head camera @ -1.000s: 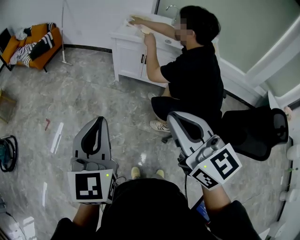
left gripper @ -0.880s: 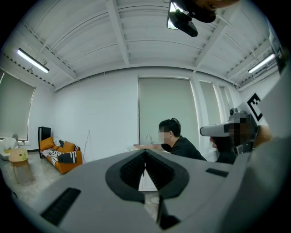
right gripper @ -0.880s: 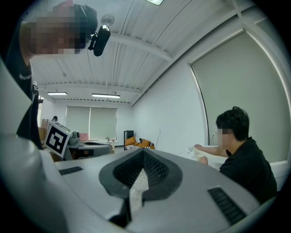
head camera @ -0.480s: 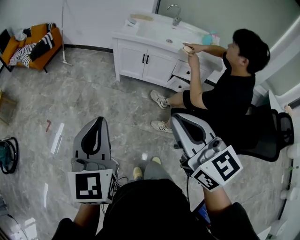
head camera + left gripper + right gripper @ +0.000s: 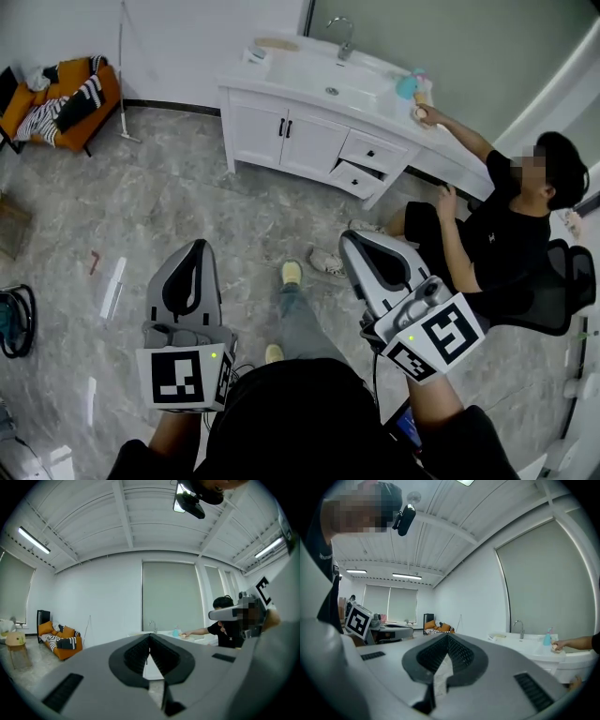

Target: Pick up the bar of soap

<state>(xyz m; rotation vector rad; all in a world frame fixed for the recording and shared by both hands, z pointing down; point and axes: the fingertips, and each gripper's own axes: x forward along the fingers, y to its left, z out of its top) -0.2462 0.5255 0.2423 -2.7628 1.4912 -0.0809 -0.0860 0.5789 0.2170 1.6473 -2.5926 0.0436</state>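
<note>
The left hand-held gripper (image 5: 199, 242) and right hand-held gripper (image 5: 349, 236) are closed on nothing. What seems the bar of soap (image 5: 419, 113) has been shifted by the seated person (image 5: 506, 239) to the worktop's (image 5: 370, 86) far right, so it is judged out of reach.

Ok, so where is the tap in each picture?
Head view: the tap is near the top edge, a little right of the middle.
Left gripper view: the tap is small, in the middle of the picture.
Right gripper view: the tap is on the right side, just below mid-height.
Shared landmark: the blue bottle stands to the tap's right in every view.
</note>
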